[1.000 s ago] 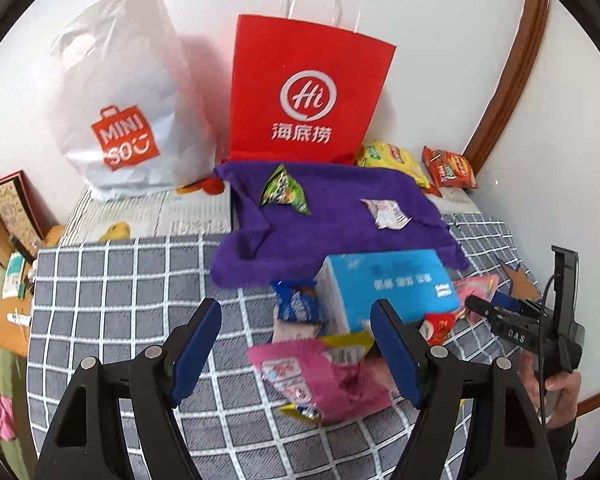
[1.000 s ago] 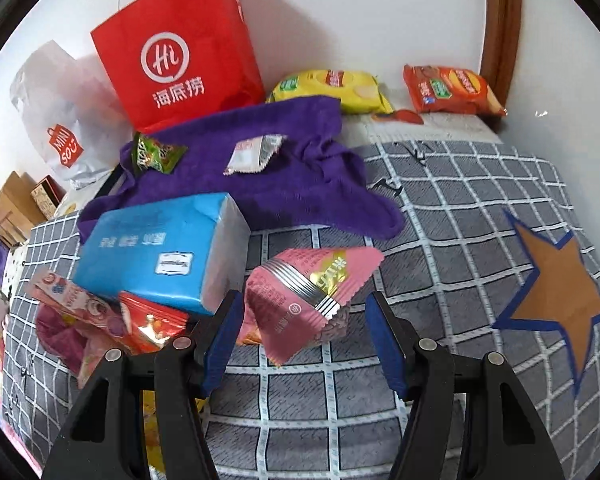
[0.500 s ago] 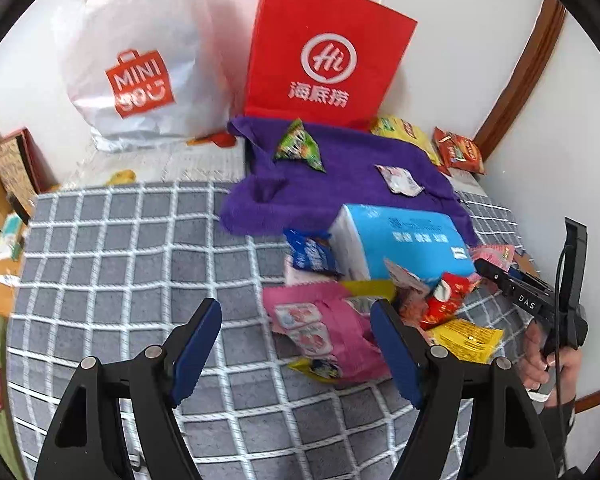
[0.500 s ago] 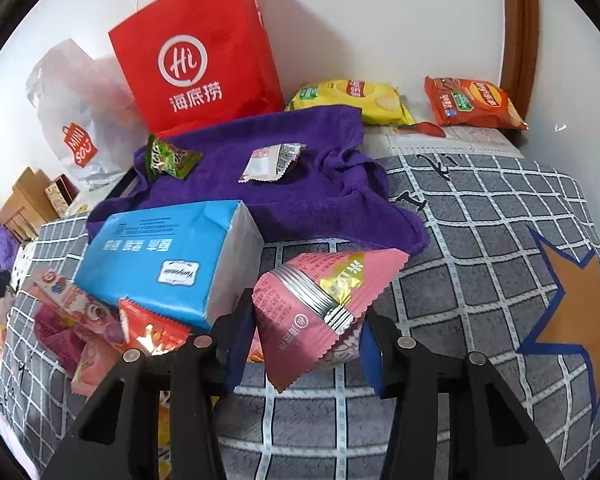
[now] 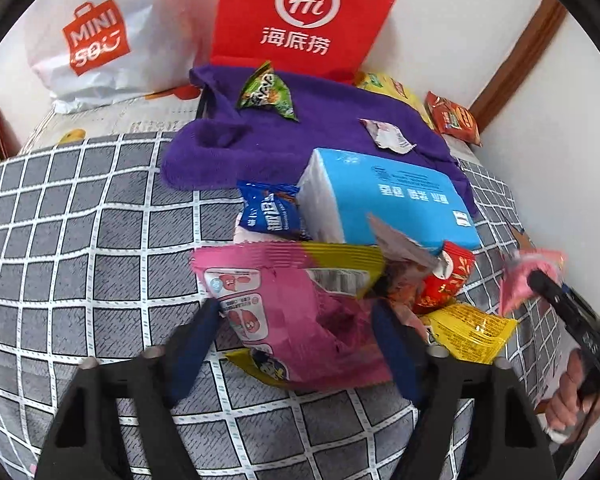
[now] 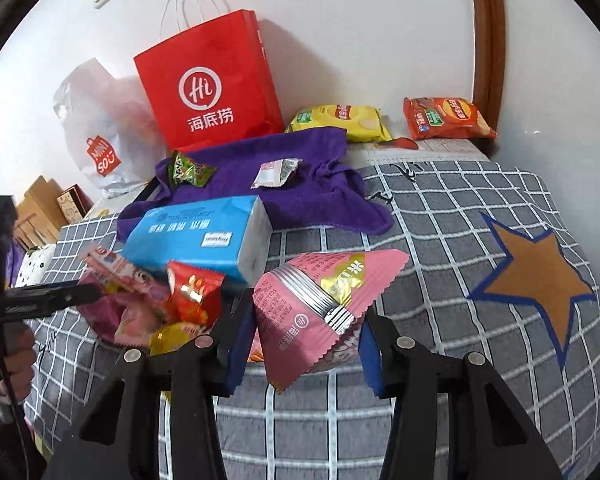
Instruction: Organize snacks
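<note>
The right hand-held gripper [image 6: 305, 344] pinched a pink triangular snack packet [image 6: 320, 304] between its blue pads, the packet lifted clear of the grey checked cloth [image 6: 460, 320] covering the surface. At ten o'clock from that packet lay a blue tissue pack [image 6: 204, 236], with a loose heap of snack wrappers [image 6: 152, 304] at its near end.

In the left wrist view, the left hand-held gripper [image 5: 300, 344] was closing its jaws around a large pink snack bag [image 5: 284, 320] that lay between them on the heap; whether the pads already pressed it could not be told. A yellow packet [image 5: 468, 332] sat at three o'clock from the bag, a red packet [image 5: 448, 280] at two o'clock, and a blue packet [image 5: 272, 216] at twelve o'clock beside the tissue pack.

Beyond, a purple towel [image 5: 300, 136] carried a green packet [image 5: 268, 96] and a small white wrapper [image 5: 388, 138]. A red paper bag [image 5: 304, 16] and a white plastic bag [image 5: 100, 40] stood against the wall.
</note>
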A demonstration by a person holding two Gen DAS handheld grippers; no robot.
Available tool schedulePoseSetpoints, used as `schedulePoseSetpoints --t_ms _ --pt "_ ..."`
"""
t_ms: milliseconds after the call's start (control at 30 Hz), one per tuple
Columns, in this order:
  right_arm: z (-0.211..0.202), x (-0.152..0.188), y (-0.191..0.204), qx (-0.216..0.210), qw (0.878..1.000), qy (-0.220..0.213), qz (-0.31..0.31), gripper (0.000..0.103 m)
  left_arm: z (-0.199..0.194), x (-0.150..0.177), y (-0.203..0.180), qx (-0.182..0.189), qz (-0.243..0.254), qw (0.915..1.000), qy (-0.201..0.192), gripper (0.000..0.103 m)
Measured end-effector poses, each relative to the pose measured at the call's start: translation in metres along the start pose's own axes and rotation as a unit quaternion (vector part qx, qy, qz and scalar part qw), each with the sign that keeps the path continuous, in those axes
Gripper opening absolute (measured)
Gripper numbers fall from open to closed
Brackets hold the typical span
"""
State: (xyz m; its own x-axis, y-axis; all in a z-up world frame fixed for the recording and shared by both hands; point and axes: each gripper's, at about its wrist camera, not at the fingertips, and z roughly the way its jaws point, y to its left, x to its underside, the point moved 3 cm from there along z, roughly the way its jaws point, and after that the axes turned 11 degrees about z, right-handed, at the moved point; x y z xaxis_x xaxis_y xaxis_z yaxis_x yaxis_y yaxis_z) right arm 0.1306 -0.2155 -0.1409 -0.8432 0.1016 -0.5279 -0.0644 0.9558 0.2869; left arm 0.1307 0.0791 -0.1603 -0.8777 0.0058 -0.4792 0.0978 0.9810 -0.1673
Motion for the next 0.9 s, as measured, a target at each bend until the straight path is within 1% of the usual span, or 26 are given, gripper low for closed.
schedulePoseSetpoints --t_ms 33,100,200,367,467,567,700,900 --pt "-0.002 0.002 0.0 0.0 1.0 0.0 0.0 0.046 0.0 0.001 0.001 0.006 -0.002 1.0 -0.001 0.058" --pt "-0.005 0.007 0.001 -0.001 1.0 0.0 -0.001 0.046 -0.004 0.002 0.004 0.017 -0.007 0.9998 -0.002 0.052" --pt "-0.009 0.012 0.005 -0.005 1.0 0.002 -0.001 0.046 -0.012 0.004 0.007 0.01 -0.004 0.9999 -0.008 0.05" --pt "-0.015 0.018 0.013 -0.009 1.0 0.001 -0.005 0.046 -0.028 0.008 0.012 0.008 -0.001 0.9999 -0.013 0.05" --pt "-0.021 0.021 0.019 -0.011 1.0 -0.002 -0.009 0.046 -0.039 0.011 0.017 -0.003 0.0 0.9998 -0.021 0.05" --pt "-0.028 0.022 0.026 -0.013 1.0 -0.008 -0.016 0.046 -0.053 0.014 0.022 -0.005 -0.003 0.9995 -0.031 0.049" --pt "-0.04 0.023 0.034 -0.018 0.999 -0.018 -0.02 0.046 -0.072 0.016 0.024 -0.002 -0.003 0.9989 -0.047 0.049" --pt "-0.047 0.025 0.044 -0.024 0.999 -0.024 -0.023 0.046 -0.092 0.016 0.014 0.013 0.01 0.9976 -0.068 0.049"
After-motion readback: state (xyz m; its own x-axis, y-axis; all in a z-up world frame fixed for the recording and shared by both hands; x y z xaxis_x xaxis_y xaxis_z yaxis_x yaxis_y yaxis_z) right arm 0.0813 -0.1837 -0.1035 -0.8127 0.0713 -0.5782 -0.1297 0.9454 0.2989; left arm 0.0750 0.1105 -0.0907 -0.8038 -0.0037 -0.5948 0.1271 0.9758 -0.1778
